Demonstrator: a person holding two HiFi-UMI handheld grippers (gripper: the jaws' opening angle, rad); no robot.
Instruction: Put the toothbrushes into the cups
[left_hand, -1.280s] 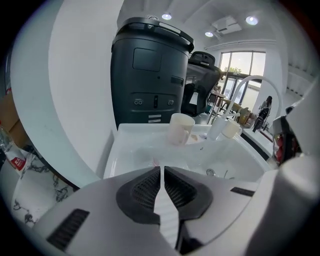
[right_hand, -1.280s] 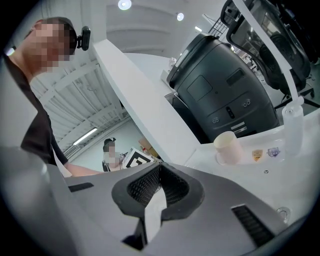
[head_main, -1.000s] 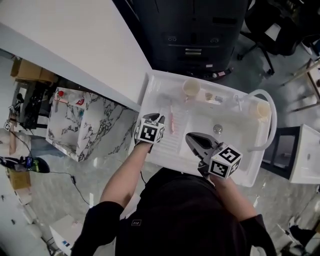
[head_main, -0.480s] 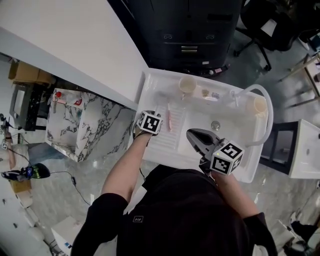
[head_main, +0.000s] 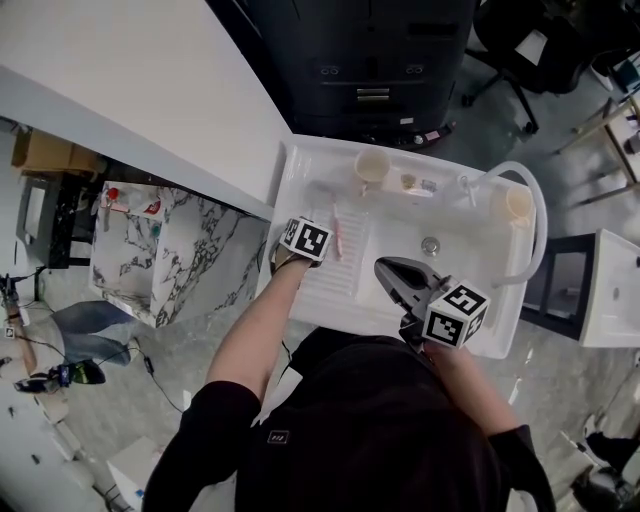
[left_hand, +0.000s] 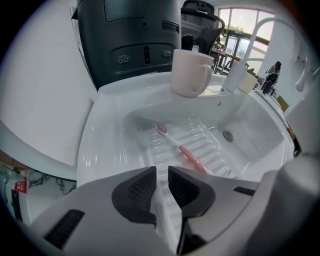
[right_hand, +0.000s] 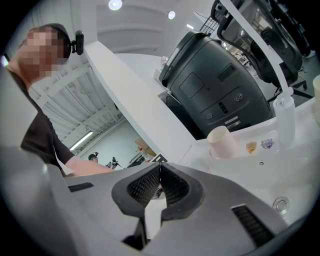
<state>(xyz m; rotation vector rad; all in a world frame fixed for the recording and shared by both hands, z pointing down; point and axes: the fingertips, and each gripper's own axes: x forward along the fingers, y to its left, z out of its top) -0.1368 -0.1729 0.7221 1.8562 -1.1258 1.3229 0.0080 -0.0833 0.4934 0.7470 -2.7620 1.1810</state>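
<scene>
A pink toothbrush (head_main: 337, 232) (left_hand: 182, 150) lies flat on the ribbed drainboard of the white sink (head_main: 290, 190). One cream cup (head_main: 372, 165) (left_hand: 189, 72) stands on the back ledge. A second cup (head_main: 518, 203) is at the right corner. My left gripper (left_hand: 162, 175) points steeply down just left of the brush's handle, its marker cube (head_main: 306, 239) hiding the tips from above. Its jaws have just been closing and still stand apart, with only the sink's white showing between them. My right gripper (head_main: 382, 267) (right_hand: 160, 170) hovers over the basin's front, shut and empty.
A curved white tap (head_main: 535, 215) arcs over the basin's right side. Small items (head_main: 418, 184) lie on the back ledge between the cups. A black machine (head_main: 370, 60) stands behind the sink and a white counter (head_main: 130, 70) runs along its left.
My left gripper has sunk toward the drainboard beside the pink toothbrush. The right gripper has kept its place.
</scene>
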